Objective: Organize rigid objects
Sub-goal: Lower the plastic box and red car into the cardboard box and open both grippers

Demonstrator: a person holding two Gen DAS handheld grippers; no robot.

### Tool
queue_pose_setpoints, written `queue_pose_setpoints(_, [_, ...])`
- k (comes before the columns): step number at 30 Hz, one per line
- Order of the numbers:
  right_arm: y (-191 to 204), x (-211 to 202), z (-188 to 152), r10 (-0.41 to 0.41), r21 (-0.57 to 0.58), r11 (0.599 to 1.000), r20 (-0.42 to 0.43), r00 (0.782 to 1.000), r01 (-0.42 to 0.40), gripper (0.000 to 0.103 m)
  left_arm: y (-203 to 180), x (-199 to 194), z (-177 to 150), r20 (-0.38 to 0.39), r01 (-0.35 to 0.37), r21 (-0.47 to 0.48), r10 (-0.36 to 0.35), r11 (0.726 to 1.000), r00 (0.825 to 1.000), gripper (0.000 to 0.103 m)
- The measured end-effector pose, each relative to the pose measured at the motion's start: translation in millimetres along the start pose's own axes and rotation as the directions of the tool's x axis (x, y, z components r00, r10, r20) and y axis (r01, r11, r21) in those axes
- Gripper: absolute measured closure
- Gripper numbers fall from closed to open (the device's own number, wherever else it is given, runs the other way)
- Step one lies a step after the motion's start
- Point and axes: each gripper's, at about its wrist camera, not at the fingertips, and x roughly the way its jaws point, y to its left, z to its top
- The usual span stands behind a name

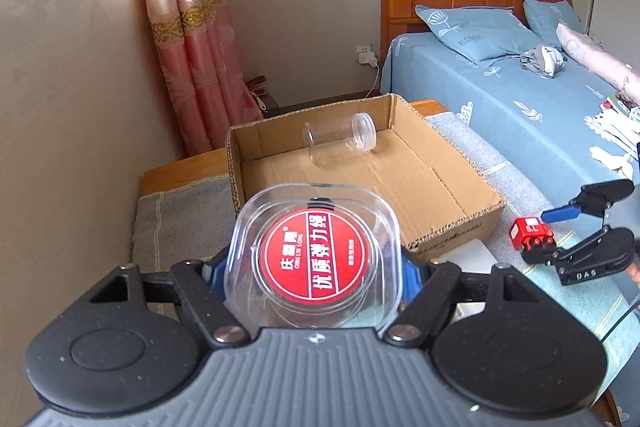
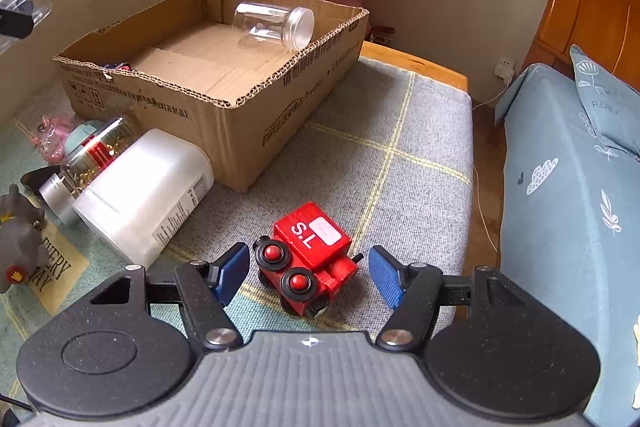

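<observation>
Left tool point(image 1: 316, 267) grips a clear case point(image 1: 312, 259) hiding its fingertips; right tool point(image 2: 308, 273) open around toy train point(image 2: 310, 259).

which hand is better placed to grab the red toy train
Right. The right tongs stand open with the red toy train between the blue pads, not yet pressing it. The left tongs are shut on the clear plastic case, near the cardboard box.
</observation>
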Motion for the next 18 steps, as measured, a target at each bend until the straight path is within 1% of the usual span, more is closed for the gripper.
queue_pose_setpoints(2, [0.3, 5.7, -1.0, 0.001, 0.009, 1.000, -0.004, 1.000, -0.001, 0.032, -0.2, 13.3, 14.5, -0.004, 0.003, 0.000, -0.003, 1.000, 1.000, 0.028])
queue_pose_setpoints(4, [1.4, 8.9, -0.9, -0.006, 0.010, 1.000, -0.008, 1.000, 0.006, 0.033, 1.5, 30.1, 29.8, -0.013, -0.021, 0.000, 0.021, 1.000, 1.000, 0.028])
queue_pose_setpoints(7, [1.2, 11.6, -0.4, -0.010, 0.021, 1.000, -0.008, 1.000, 0.010, 0.033, 9.0, 56.3, 50.1, -0.022, -0.031, -0.039, 0.030, 0.999, 0.999, 0.028])
queue_pose_setpoints(9, [1.3, 12.6, 0.0, -0.015, 0.028, 0.999, -0.009, 1.000, 0.015, 0.033, 15.0, 72.3, 60.7, -0.003, -0.063, -0.077, 0.063, 0.995, 0.998, 0.027])
queue_pose_setpoints(10, [1.7, 12.4, -0.5, -0.018, 0.030, 0.999, -0.008, 1.000, 0.018, 0.034, 18.1, 80.0, 64.8, 0.007, -0.080, -0.090, 0.080, 0.993, 0.997, 0.019])
queue_pose_setpoints(12, [2.8, 12.1, -0.4, -0.027, 0.035, 0.999, -0.010, 1.000, 0.027, 0.034, 22.2, 91.4, 68.2, 0.015, -0.128, -0.099, 0.130, 0.987, 0.991, 0.012])
queue_pose_setpoints(13, [3.5, 12.1, -0.3, -0.031, 0.036, 0.999, -0.012, 0.999, 0.031, 0.034, 23.1, 95.3, 68.2, 0.010, -0.147, -0.099, 0.149, 0.984, 0.989, 0.012])
queue_pose_setpoints(15, [5.1, 11.9, -0.4, -0.037, 0.032, 0.999, -0.015, 0.999, 0.038, 0.034, 24.2, 99.7, 65.6, -0.016, -0.145, -0.091, 0.145, 0.985, 0.989, 0.012])
queue_pose_setpoints(18, [5.3, 11.3, -0.7, -0.035, 0.032, 0.999, -0.020, 0.999, 0.036, 0.034, 22.9, 98.7, 59.5, -0.033, -0.134, -0.075, 0.132, 0.988, 0.991, 0.012])
